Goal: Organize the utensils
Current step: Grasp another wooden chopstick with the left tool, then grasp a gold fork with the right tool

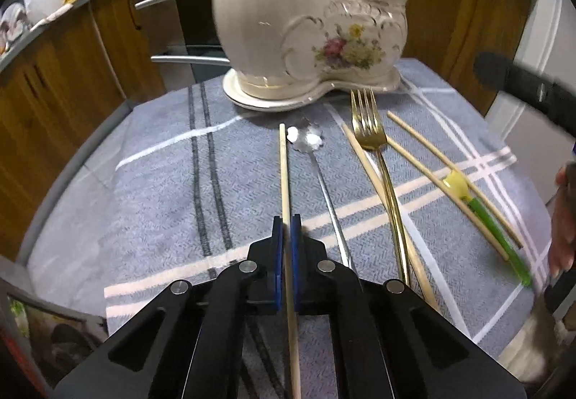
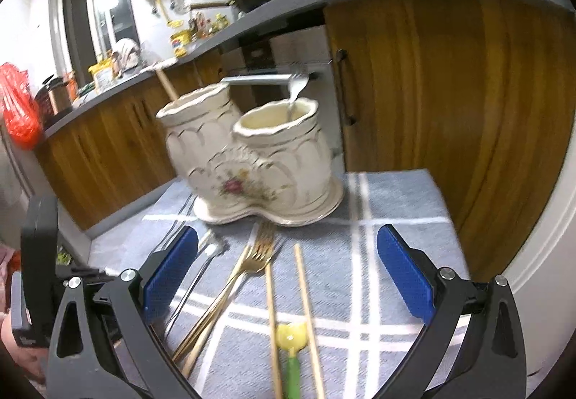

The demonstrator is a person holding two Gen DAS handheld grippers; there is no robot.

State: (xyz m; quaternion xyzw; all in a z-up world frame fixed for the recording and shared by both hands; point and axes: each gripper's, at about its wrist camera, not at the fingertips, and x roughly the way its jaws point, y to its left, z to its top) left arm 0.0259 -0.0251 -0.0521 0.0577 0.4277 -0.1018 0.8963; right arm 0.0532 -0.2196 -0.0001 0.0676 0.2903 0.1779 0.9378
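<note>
Chopstick (image 1: 284,179) sits clamped between the blue pads of my left gripper (image 1: 286,229), its tip reaching forward over the grey checked cloth (image 1: 151,190) on the table. My right gripper (image 2: 288,276) hangs with its jaws wide apart above the loose utensils. Ahead stands the cream floral holder (image 1: 306,28) on its saucer, with two openings; a silver fork (image 2: 297,85) stands in the lower one and a wooden stick (image 2: 165,84) in the taller. On the cloth lie a silver spoon (image 1: 316,161), a gold fork (image 1: 374,147) crossing a chopstick, two further chopsticks, and a green-handled piece with a yellow tulip head (image 1: 457,183) lying across them.
</note>
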